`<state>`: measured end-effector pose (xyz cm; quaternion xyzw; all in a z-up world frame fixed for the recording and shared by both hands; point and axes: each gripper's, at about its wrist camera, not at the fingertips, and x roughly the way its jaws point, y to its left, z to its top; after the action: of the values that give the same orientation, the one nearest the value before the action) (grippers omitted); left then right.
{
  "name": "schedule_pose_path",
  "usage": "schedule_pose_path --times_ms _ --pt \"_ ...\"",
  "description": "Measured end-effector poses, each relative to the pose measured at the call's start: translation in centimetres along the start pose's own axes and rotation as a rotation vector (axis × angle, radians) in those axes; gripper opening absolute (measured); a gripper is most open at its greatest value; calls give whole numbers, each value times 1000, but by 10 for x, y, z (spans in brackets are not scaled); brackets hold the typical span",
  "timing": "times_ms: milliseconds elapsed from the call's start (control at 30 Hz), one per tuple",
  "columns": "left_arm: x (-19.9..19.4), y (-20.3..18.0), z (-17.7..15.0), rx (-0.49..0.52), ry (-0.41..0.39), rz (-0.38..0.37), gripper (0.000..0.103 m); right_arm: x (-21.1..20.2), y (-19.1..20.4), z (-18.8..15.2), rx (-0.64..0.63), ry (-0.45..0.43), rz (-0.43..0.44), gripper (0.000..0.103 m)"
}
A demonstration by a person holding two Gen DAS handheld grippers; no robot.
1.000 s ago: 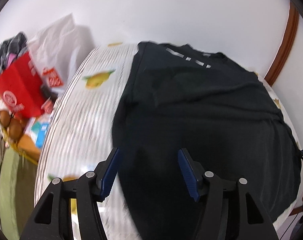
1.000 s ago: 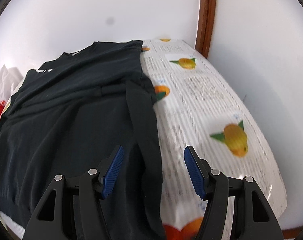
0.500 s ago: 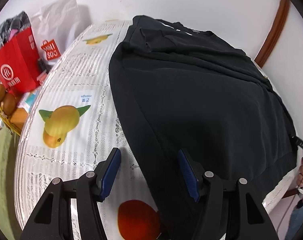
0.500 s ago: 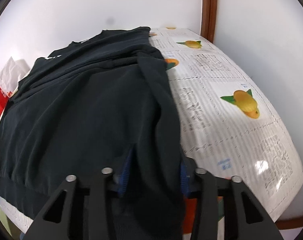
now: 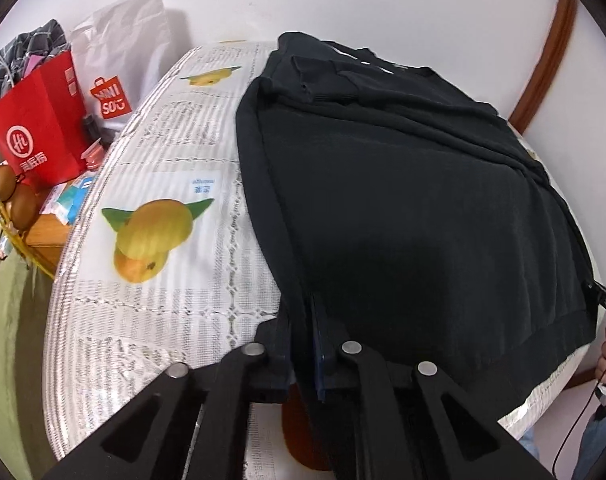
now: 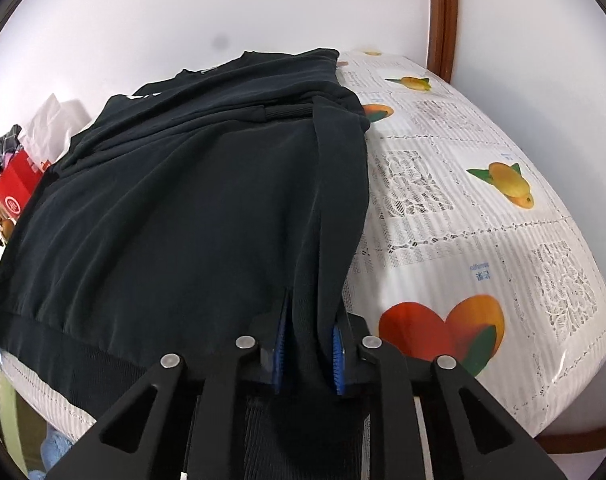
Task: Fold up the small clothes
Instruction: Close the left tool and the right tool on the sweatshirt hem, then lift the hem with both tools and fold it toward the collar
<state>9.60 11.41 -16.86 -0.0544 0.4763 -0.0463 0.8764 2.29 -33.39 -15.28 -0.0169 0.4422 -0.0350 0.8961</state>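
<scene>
Left gripper [image 5: 303, 344] jaws closing on the black shirt [image 5: 403, 200] hem, right gripper [image 6: 309, 354] jaws easing open around it; only the left view shows the red bag [image 5: 39, 136] beside the surface [image 5: 163, 280].

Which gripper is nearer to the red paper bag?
Left. The left gripper pinches the black sweatshirt's hem corner on the red paper bag's side; the right gripper pinches the opposite corner.

Black sweatshirt [image 5: 423, 208], white lace-patterned tablecloth [image 5: 163, 280] — yellow-orange fruit prints, red bag [image 5: 39, 136], blue gripper pads [image 6: 281, 346].
</scene>
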Motion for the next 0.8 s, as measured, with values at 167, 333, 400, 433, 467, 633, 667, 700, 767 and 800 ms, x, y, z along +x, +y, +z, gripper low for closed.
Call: schedule_pose_path --times_ms 167,333,400,433,467,633,667,700,767,800 --pt "3 -13 0 5 -9 -34 34 7 9 7 6 -17 -11 33" --pt "6 -28 2 50 -14 33 17 14 20 13 -16 -34 -23 16" --pt "4 -27 1 40 -14 34 7 11 25 10 -44 -39 -45 9" --pt "3 -27 0 50 -11 29 7 7 26 8 -70 -46 -67 8" --pt "0 -28 0 65 -13 31 7 3 25 5 -81 -56 -68 8" --pt "-34 -29 -2 101 -68 1 7 -29 -1 -2 -31 -105 23 8" --pt "-40 -30 -1 96 -83 -7 7 -36 -5 -2 -24 -117 42 8" --pt "-47 -30 0 95 -102 -20 7 -42 -7 -1 -24 -133 51 8" --pt "-53 -30 3 93 -130 -35 7 -50 -6 3 -35 -158 54 8" --pt "-55 -29 6 80 -140 -37 7 -53 -4 5 -34 -165 56 8"
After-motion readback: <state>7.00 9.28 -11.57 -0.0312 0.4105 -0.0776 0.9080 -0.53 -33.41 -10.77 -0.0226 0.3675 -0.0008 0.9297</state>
